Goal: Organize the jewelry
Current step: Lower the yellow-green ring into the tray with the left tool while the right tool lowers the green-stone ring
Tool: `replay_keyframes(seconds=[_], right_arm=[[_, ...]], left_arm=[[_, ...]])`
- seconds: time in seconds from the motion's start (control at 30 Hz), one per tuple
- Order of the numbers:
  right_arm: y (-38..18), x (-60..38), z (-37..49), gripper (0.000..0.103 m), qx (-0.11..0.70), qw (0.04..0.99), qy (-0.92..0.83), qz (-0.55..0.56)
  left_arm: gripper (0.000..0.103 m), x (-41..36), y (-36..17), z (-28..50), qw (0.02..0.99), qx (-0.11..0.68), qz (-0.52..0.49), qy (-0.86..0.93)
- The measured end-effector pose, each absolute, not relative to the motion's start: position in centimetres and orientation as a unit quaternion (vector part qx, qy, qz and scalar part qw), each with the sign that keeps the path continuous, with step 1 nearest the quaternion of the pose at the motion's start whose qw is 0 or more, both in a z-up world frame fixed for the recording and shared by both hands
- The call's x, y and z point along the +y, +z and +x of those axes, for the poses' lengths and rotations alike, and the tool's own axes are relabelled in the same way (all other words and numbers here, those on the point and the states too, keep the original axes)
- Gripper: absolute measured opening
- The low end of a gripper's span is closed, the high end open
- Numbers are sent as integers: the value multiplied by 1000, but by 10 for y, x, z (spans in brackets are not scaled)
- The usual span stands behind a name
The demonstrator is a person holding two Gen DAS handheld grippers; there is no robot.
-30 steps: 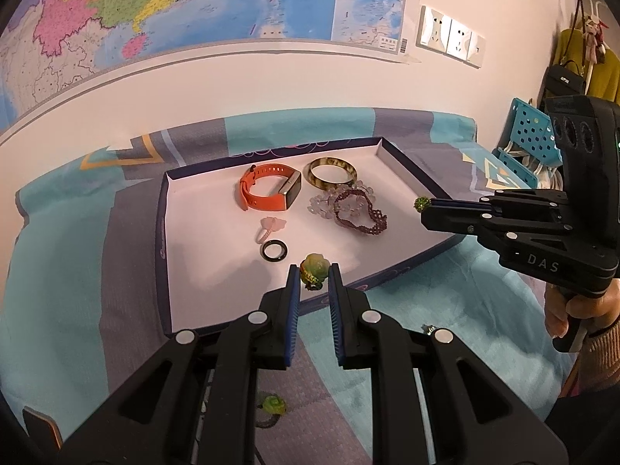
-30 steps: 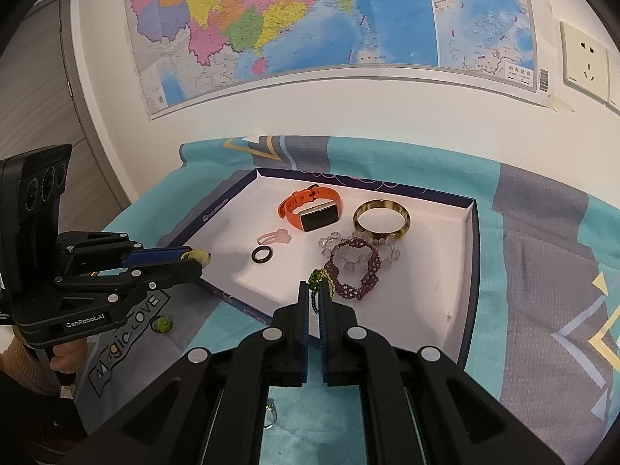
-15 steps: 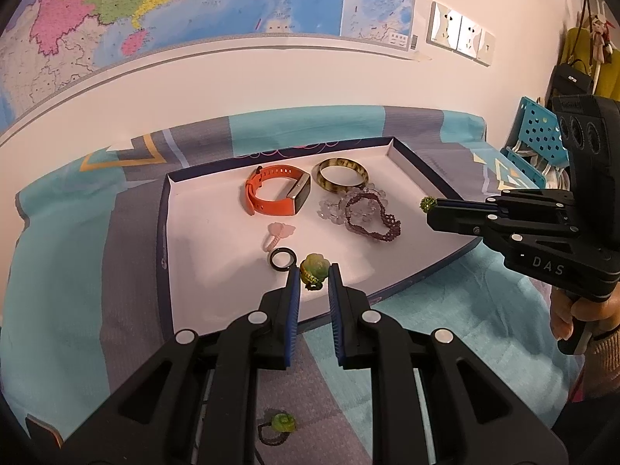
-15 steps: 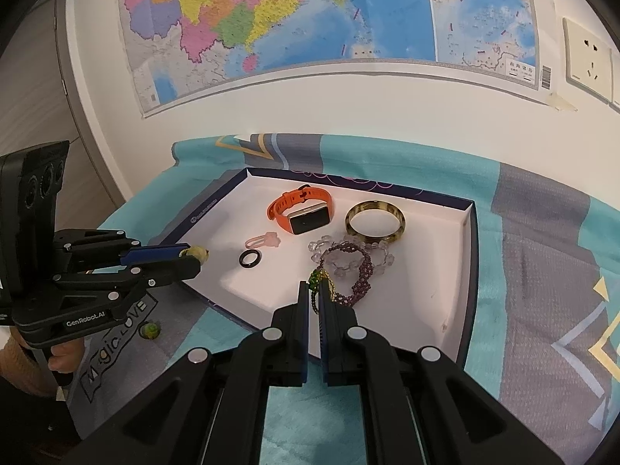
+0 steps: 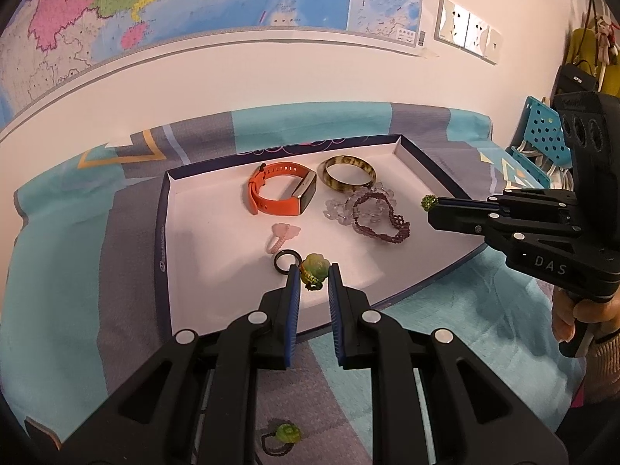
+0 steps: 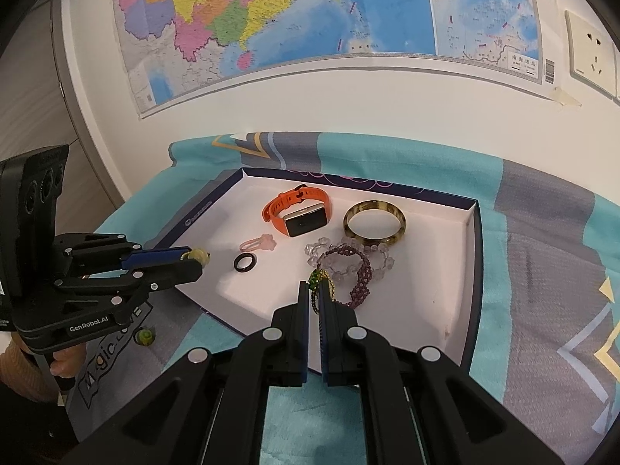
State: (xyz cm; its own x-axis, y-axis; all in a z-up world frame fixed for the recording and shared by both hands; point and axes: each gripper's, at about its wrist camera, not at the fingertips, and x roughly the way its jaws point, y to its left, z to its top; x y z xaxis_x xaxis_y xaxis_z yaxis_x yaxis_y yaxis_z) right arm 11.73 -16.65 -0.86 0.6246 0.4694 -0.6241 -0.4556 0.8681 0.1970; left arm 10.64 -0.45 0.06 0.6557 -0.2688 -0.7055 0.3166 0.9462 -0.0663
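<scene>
A colourful map (image 6: 310, 19) hangs on the white wall (image 5: 271, 73) ahead, sockets (image 5: 467, 31) at its right. A teal and grey cloth (image 6: 542, 240) covers the surface below; blue perforated baskets (image 5: 542, 139) stand far right.

The near left part of the white tray (image 5: 201, 240) floor lies bare, open to a hand-held gripper. Its far half is crowded: orange watch (image 5: 281, 193), bangle (image 5: 348, 174), bead bracelets (image 5: 372, 213) touching. A black ring (image 5: 286, 261) and pink ring (image 5: 283, 234) sit mid-tray.
</scene>
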Motion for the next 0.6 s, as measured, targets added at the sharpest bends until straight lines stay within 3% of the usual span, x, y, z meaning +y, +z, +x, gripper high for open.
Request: replay_keyframes(seconds=[0.6], right_arm=[[-14, -159, 128, 3, 358, 898, 254, 3]], left_arm=[[15, -3, -6, 117, 906, 393, 27, -156]])
